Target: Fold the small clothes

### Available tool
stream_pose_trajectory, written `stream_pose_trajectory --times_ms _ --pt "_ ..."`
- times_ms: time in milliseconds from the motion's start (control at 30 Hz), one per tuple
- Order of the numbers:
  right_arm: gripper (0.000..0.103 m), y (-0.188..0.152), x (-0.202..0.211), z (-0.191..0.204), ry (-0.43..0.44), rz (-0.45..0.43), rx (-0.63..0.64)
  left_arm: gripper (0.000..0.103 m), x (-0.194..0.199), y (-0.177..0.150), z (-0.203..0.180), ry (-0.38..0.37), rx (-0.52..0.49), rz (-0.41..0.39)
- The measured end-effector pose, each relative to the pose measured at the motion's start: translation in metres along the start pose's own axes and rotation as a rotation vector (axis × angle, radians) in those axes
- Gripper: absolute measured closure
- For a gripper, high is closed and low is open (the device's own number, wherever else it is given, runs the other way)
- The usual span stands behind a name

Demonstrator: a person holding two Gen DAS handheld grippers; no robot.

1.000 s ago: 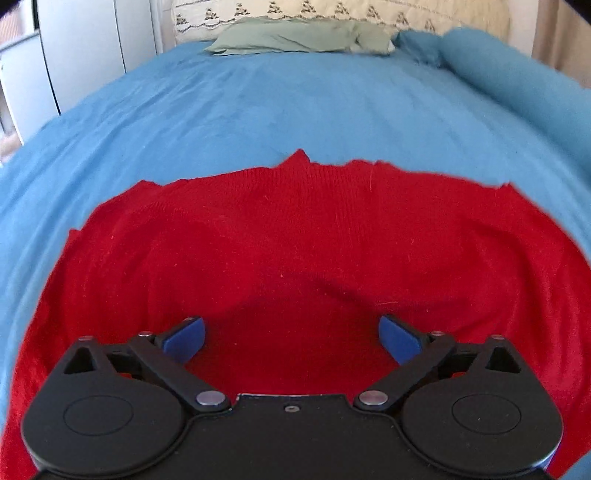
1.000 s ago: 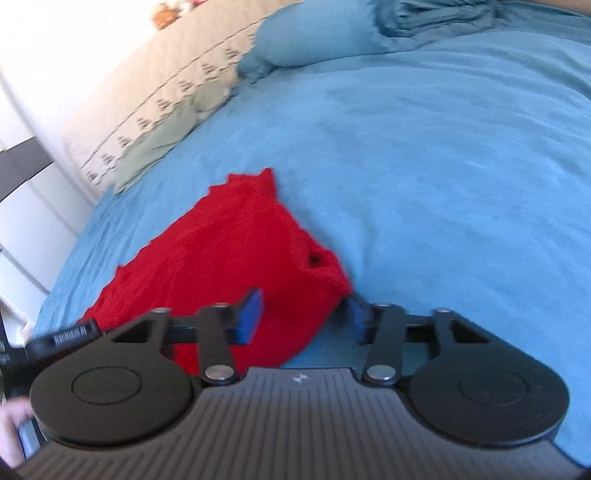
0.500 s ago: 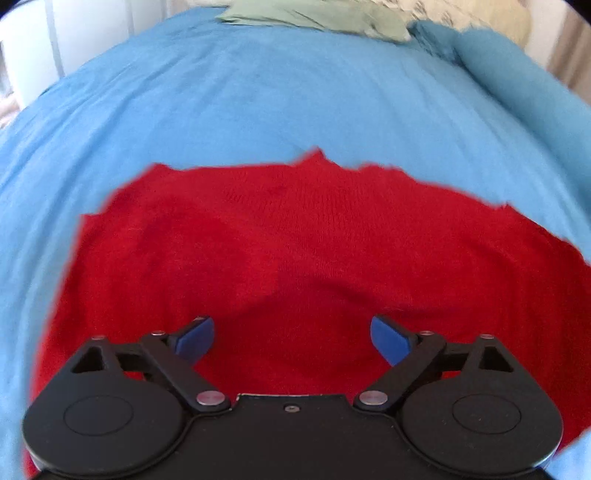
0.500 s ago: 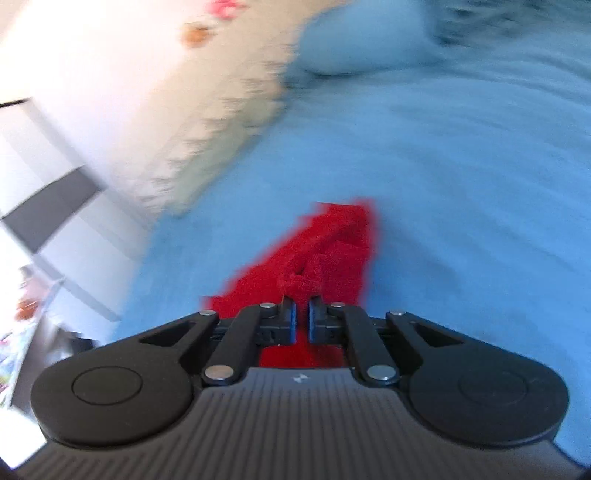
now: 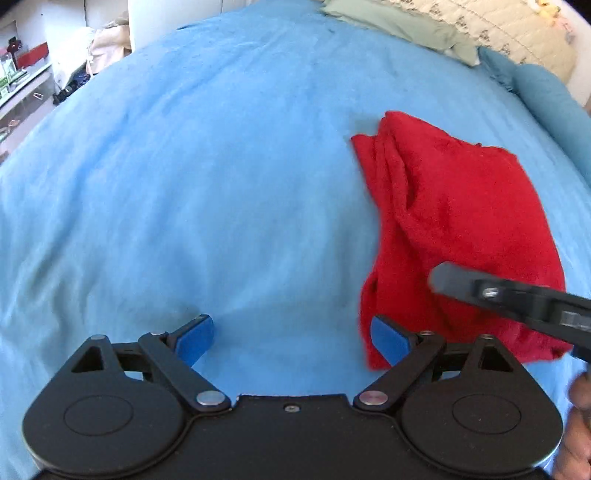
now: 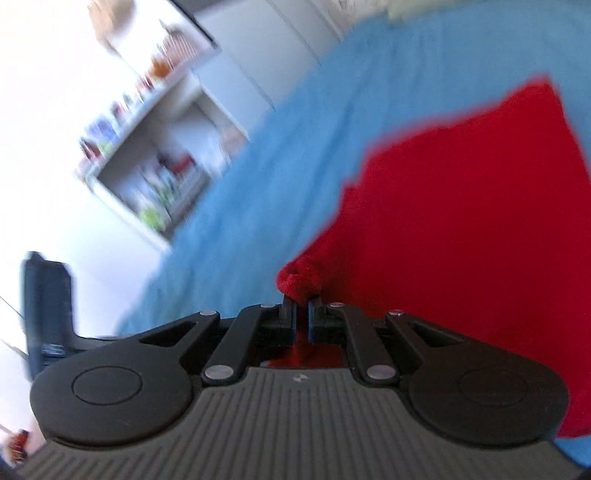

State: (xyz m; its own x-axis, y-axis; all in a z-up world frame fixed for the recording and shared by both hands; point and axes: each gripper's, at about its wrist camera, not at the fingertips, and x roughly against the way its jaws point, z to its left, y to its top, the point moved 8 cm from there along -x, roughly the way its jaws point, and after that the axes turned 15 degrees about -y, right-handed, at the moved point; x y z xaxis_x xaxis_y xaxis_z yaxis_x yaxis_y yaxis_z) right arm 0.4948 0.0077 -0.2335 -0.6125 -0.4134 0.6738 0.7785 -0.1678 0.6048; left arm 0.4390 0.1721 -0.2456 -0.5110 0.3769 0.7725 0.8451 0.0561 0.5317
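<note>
A red knitted garment [image 5: 461, 221] lies bunched and partly folded on the blue bedspread [image 5: 221, 166], to the right of my left gripper [image 5: 291, 334]. The left gripper is open and empty over bare bedspread, its right pad beside the garment's near edge. My right gripper [image 6: 302, 304] is shut on a bunched edge of the red garment [image 6: 461, 221]; the view is blurred. Its black body shows in the left wrist view [image 5: 517, 295] over the garment.
A green pillow [image 5: 399, 26] and a patterned cream pillow [image 5: 517, 33] lie at the bed's head, with a blue bolster [image 5: 554, 107] at right. Shelves with small items [image 6: 147, 166] stand beyond the bed's edge.
The right gripper closed on the garment's edge and carried it across, folding the garment over. The left gripper moved left off the red cloth and now sits over bare bedspread.
</note>
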Motion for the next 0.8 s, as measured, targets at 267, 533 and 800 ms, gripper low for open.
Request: stream_pose_trajectory --times_ms 267,533,800 --pt "0.047 -0.006 0.018 0.004 -0.014 -0.023 0.09 0.009 0.012 0.009 -0.024 -0.061 -0.088 -0.058" --pt "0.025 0.004 0.099 -0.044 -0.216 -0.215 0.182 0.012 0.012 0.01 -0.068 -0.196 -0.137 -0.09" --pt "0.025 -0.046 0.096 -0.084 -0.363 -0.162 0.225 0.039 -0.001 0.013 -0.072 -0.199 -0.088 -0.117"
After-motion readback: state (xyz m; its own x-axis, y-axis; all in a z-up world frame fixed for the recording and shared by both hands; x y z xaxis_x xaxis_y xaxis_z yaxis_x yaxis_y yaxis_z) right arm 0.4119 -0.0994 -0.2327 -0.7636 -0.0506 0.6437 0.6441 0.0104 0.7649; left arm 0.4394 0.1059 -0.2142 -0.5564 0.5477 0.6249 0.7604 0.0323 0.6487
